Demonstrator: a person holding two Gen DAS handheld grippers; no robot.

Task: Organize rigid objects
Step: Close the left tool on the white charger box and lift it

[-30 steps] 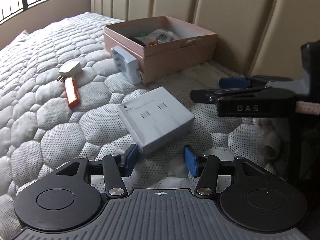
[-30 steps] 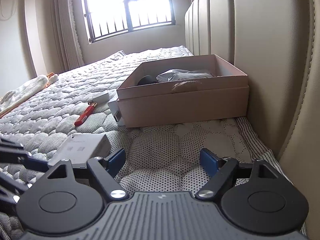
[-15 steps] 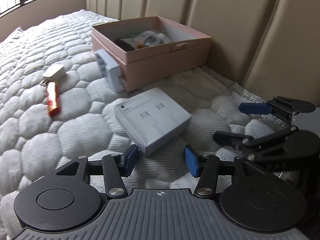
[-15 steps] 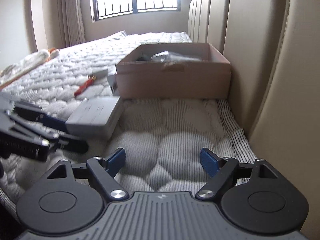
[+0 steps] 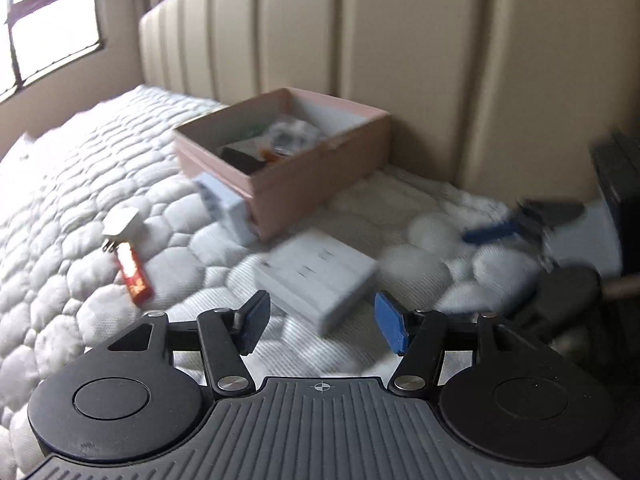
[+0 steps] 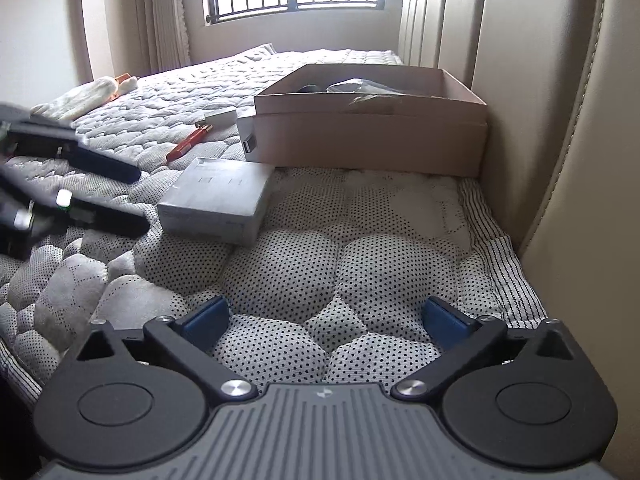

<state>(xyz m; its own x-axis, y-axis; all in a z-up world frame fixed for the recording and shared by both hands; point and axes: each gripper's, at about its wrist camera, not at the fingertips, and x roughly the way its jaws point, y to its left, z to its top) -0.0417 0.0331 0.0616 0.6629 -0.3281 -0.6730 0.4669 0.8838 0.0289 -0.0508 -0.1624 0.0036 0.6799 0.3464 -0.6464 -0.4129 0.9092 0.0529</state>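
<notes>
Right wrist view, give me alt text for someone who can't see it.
The right gripper, empty and opening, hovers over a quilted mattress. Ahead lies a flat grey box beside an open pink box against the headboard; the left gripper reaches in from the left.

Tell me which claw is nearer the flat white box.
Left. The left claw, jaws opening and empty, sits just short of the white box. The right claw, also opening and empty, is farther off, with the box ahead to its left.
</notes>
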